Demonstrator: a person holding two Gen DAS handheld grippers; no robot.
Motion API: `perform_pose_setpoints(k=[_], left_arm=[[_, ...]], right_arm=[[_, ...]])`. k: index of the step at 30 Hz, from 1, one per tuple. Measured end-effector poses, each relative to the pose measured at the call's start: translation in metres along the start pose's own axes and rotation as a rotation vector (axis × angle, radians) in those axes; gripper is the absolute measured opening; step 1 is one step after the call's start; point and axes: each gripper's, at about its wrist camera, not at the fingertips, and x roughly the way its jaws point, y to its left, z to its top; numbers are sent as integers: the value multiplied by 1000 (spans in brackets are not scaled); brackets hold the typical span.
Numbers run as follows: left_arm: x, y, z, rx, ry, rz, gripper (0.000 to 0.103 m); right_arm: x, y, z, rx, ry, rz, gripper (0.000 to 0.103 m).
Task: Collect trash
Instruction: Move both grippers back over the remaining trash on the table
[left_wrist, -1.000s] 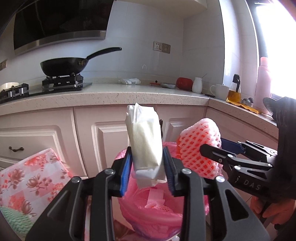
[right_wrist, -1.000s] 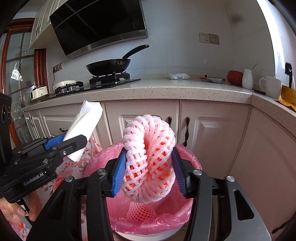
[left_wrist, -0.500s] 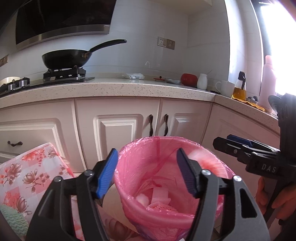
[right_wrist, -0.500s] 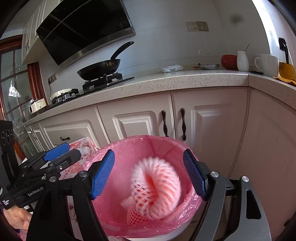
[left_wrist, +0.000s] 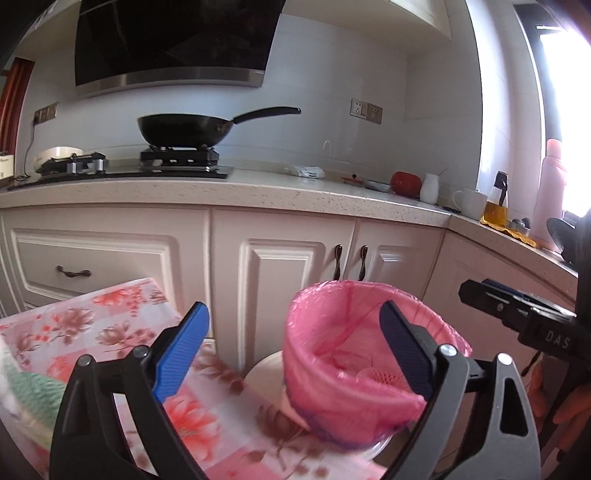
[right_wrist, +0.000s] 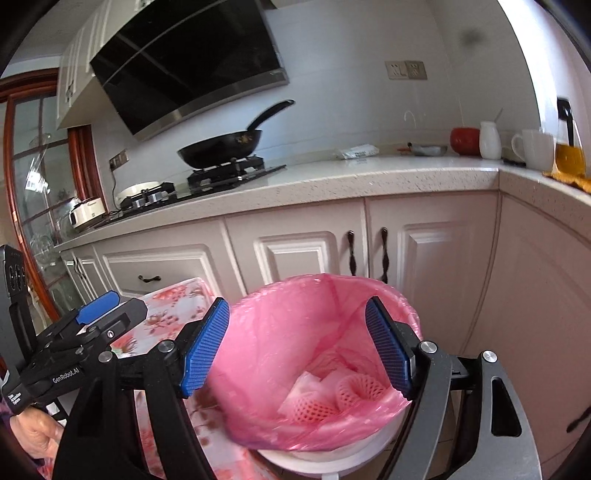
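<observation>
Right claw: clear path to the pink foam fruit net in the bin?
Probably yes: right claw is open and empty, pink foam fruit net lies uncovered in the open pink-lined bin.

Bright daylight, window glare, fisheye-warped edges

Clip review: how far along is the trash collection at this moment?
Done: foam fruit nets and crumpled paper lie in the pink-lined bin. In hand: nothing; the left gripper has just been opening, the right gripper opened moments ago, and both are empty. Left: unclear; a white blur at the floral tablecloth's edge may be more trash.
</observation>
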Motion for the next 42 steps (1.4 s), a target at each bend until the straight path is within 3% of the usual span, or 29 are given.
perform_pose_setpoints(k=[5, 12, 19, 26, 35, 42], left_arm=[[-56, 20, -10, 4, -65, 89, 97], [-130, 64, -33, -43, -55, 187, 97], [-210, 113, -67, -54, -9, 356, 97], [-277, 148, -94, -36, -14, 535, 98], [-329, 210, -126, -117, 49, 713, 98], [-349, 247, -148, -219, 123, 759, 98]], right_arm=[[-20, 44, -10, -29, -19, 42, 74], [-36, 104, -29, -5, -26, 120, 79], [-34, 175, -61, -51, 65, 250, 81], [-32, 244, -97, -124, 143, 361, 81], [-20, 300, -131, -188, 241, 446, 81], [-5, 331, -150, -218, 324, 480, 81]])
